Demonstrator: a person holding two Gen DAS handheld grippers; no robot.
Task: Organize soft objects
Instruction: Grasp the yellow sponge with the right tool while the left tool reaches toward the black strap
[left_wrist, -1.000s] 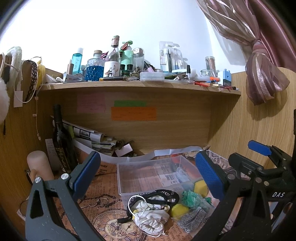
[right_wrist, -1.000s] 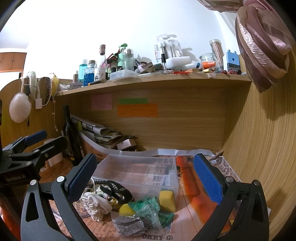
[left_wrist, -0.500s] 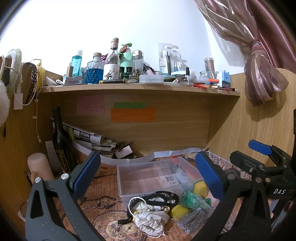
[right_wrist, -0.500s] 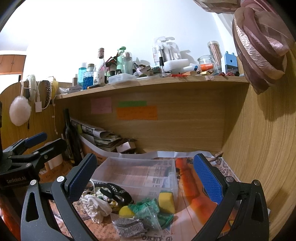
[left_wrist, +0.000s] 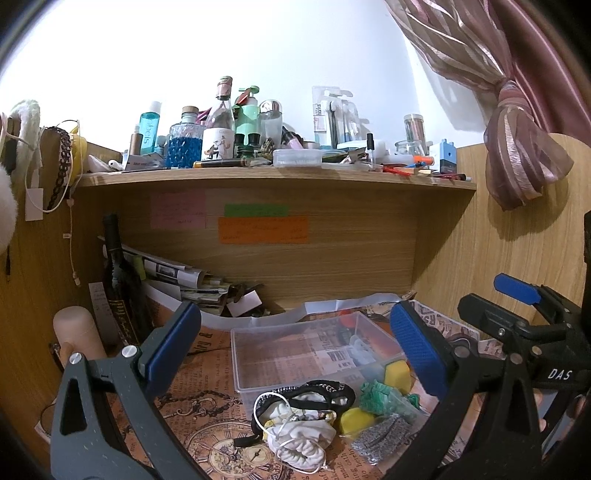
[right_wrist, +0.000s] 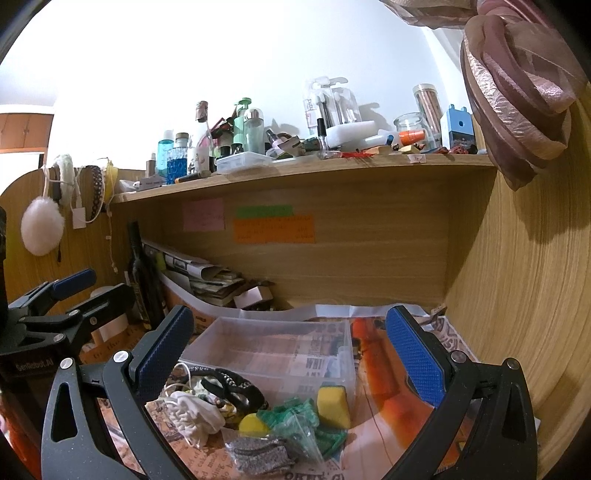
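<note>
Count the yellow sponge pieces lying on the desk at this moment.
2. A square yellow sponge leans against the clear bin at its front right corner; a rounder yellow sponge lies left of it, beside the green mesh bag. The pile may hide more.

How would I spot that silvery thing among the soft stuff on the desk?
Find the clear plastic box under the shelf. A heap of soft things lies in front of it; the grey glittery pouch lies nearest the cameras. It alone sparkles, unlike the yellow sponge behind.
</note>
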